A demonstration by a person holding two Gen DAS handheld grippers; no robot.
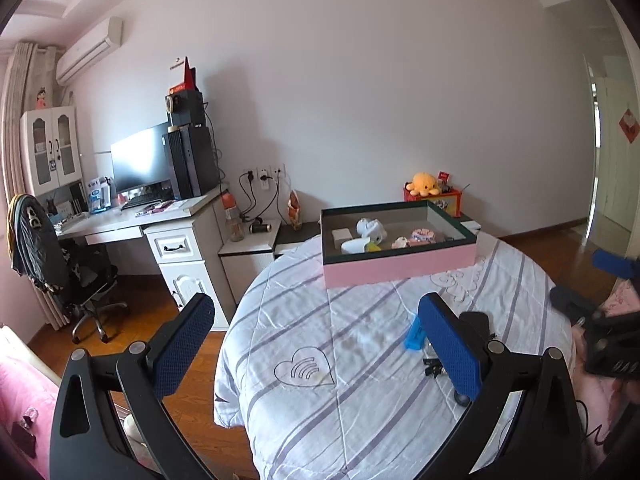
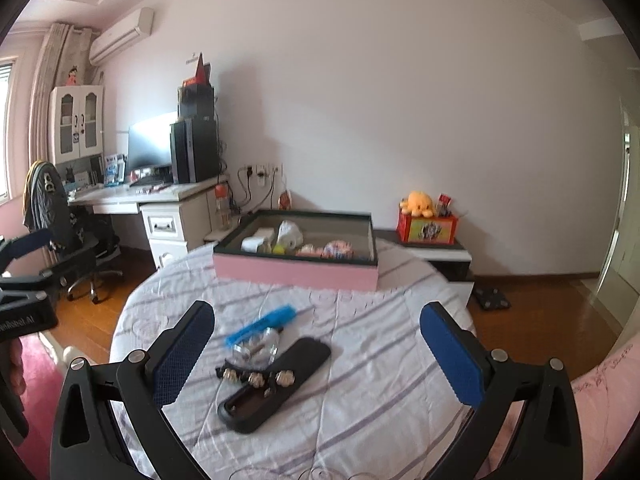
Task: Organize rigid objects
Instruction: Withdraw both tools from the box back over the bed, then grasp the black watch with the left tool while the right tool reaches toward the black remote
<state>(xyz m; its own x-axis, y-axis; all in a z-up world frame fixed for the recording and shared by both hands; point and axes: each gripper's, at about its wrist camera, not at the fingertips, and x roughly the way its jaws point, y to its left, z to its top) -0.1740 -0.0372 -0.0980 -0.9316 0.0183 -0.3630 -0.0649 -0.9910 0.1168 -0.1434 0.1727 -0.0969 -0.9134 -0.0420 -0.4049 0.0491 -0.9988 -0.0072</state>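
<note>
A pink box [image 1: 400, 268] [image 2: 296, 270] with a dark rim sits at the far side of the round striped bed; several small items lie inside it. In the right wrist view a black tray-like case [image 2: 276, 384], a blue comb [image 2: 262, 324], a clear bulb-like piece [image 2: 256, 346] and a black string of beads [image 2: 256, 378] lie on the quilt between my fingers. My right gripper [image 2: 316, 356] is open above them, touching none. My left gripper [image 1: 316, 344] is open over bare quilt; the blue comb [image 1: 414, 336] shows beside its right finger.
The bed's quilt [image 1: 320, 400] drops to wooden floor on the left. A white desk [image 1: 160, 216] with monitor and an office chair [image 1: 60, 264] stand beyond. A low cabinet [image 2: 436, 252] carries a red box with an orange plush toy [image 2: 418, 204]. The other gripper shows at each view's edge.
</note>
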